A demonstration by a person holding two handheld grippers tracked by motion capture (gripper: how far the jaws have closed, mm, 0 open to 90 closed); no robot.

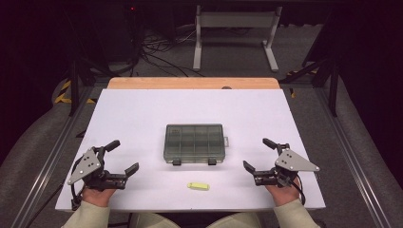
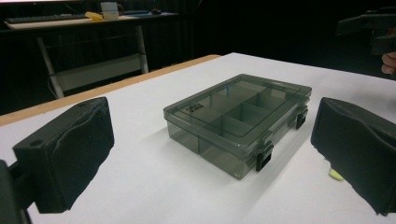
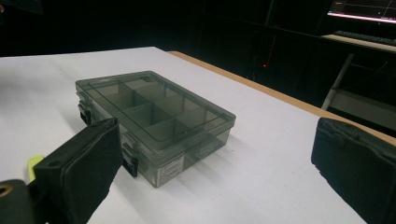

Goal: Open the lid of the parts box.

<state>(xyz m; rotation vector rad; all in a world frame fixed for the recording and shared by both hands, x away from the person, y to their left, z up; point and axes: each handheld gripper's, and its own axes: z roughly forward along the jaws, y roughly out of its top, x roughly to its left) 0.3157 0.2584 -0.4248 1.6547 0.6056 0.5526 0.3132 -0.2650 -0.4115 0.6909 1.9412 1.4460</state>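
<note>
Smoky grey translucent plastic compartment box (image 1: 194,143) sits flat at the middle of the white tabletop (image 1: 142,109), lid shut, both black latches (image 1: 176,162) facing the person's edge. That orientation probably puts the clasps in easy reach of the two tools coming in from the near side. Lid down and latched looks like a start state, nothing opened yet.

Small yellow-green oblong plastic piece (image 1: 198,186) lies on the tabletop just in front of the box, between it and the near edge, apart from it, roughly centred between the hands. Likely set there so either tool can pick it up and drop it in a compartment once the lid is up; that's a guess.

Left tool (image 1: 122,157) rests at the left of the box, well apart, jaws spread wide, nothing between them. Right tool (image 1: 259,154) mirrors it on the right, also spread wide and empty. Both point inward toward the box, a ready pose with each hand (image 1: 97,194) low at the near edge.

Counts: one box, two latches on it, one small hinge tab on its right side, one yellow-green piece, two tools. Compartments through the lid: two rows of four, so eight. None seems to hold anything, though the tint makes it hard to be sure.
</note>
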